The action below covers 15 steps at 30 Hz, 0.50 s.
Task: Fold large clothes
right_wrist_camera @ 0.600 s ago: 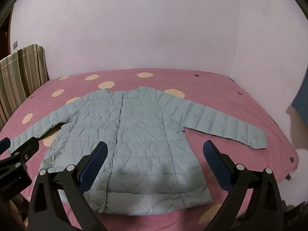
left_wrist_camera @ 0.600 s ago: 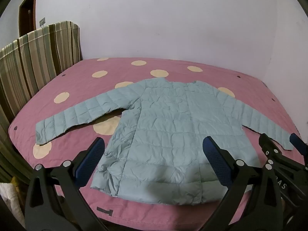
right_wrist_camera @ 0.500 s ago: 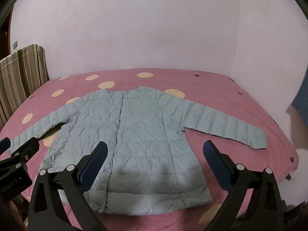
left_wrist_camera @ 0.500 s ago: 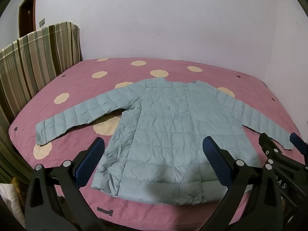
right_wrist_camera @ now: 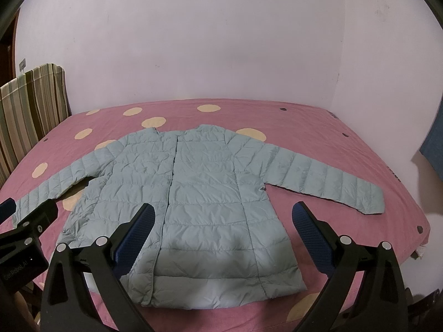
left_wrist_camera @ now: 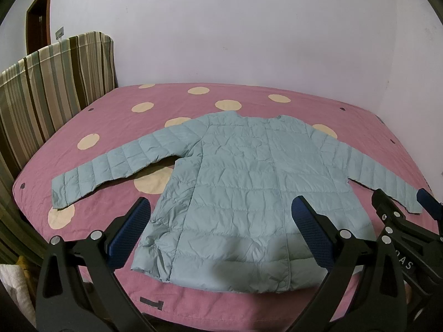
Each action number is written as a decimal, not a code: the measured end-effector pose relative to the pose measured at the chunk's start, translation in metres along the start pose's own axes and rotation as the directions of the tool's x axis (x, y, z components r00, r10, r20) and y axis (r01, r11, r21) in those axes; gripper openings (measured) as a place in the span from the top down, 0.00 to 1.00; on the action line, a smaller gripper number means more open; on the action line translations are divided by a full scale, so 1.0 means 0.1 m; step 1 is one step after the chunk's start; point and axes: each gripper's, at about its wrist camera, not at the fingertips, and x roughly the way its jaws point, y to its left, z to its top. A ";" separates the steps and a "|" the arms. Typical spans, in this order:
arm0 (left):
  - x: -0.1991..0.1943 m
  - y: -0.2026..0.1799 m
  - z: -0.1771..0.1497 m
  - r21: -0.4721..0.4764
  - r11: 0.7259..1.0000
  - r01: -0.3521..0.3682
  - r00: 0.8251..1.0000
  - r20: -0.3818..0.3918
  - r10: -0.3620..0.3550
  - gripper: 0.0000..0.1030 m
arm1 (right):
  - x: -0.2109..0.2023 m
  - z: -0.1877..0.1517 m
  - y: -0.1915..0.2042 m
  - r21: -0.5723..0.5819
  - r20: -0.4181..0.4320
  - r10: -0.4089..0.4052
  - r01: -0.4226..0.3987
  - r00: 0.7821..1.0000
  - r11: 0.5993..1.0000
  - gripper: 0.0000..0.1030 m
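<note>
A pale blue quilted jacket (left_wrist_camera: 243, 182) (right_wrist_camera: 199, 191) lies flat and face up on the pink bed, both sleeves spread out to the sides, hem toward me. My left gripper (left_wrist_camera: 221, 229) hovers above the hem, open wide, nothing between its blue pads. My right gripper (right_wrist_camera: 224, 229) hangs likewise over the hem, open and empty. The right gripper (left_wrist_camera: 401, 215) shows at the right edge of the left wrist view, and the left gripper (right_wrist_camera: 25, 221) at the left edge of the right wrist view.
The pink bedspread (left_wrist_camera: 116, 121) (right_wrist_camera: 318, 130) with cream dots covers a bed set against white walls at the back and right. A striped headboard cover (left_wrist_camera: 41, 83) (right_wrist_camera: 30, 99) stands along the left. A brown door (left_wrist_camera: 38, 22) is at far left.
</note>
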 end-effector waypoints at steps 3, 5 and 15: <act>0.00 0.00 0.00 0.001 1.000 0.000 1.000 -0.002 0.000 0.02 | 0.00 0.00 0.00 0.000 0.000 0.000 0.000 1.000 1.000 0.04; 0.00 0.00 0.00 0.001 1.000 0.001 1.000 -0.002 -0.001 0.02 | 0.00 0.00 0.00 0.000 0.000 0.000 0.000 1.000 1.000 0.04; 0.00 0.00 -0.01 0.002 1.000 0.000 1.000 -0.003 0.000 0.02 | 0.02 -0.03 0.01 0.000 0.002 0.000 0.000 1.000 1.000 0.04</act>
